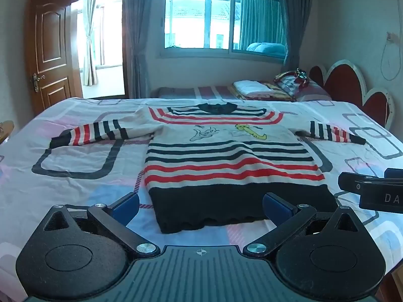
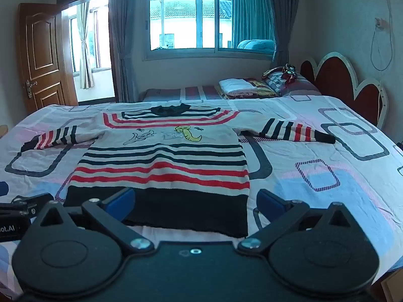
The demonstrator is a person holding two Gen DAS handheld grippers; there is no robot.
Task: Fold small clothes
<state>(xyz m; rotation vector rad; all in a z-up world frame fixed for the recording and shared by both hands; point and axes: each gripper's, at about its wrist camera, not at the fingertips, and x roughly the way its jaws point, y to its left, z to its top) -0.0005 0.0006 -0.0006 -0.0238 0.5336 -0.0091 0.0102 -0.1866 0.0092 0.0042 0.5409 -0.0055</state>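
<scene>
The striped sweater (image 1: 226, 156) lies flat, front up, in the middle of the bed (image 1: 75, 183), spread on the patterned sheet with its black hem toward the cameras and its black collar toward the window side. Both sleeves are stretched out sideways, the left sleeve (image 1: 100, 132) and the right sleeve (image 2: 297, 130) each resting flat on the sheet. Nothing is folded yet, so the step in hand looks like the first fold.

To do it well, I judge that each sleeve should be brought in across the chest first, gripping near the cuff so the knit does not stretch, then laying it straight along the stripes. The hem corners come after, lifted together and carried evenly toward the collar so the edge stays square. Pinching only the sweater, not the sheet beneath, matters here, since the sheet is loose and already creased.

The left hand-held gripper (image 1: 201, 205) hovers just above the near hem, jaws spread fully wide, holding and touching nothing. The right hand-held gripper (image 2: 195, 200) sits beside it over the hem's other half, likewise wide apart and empty. Each is angled down toward the bed.
</scene>
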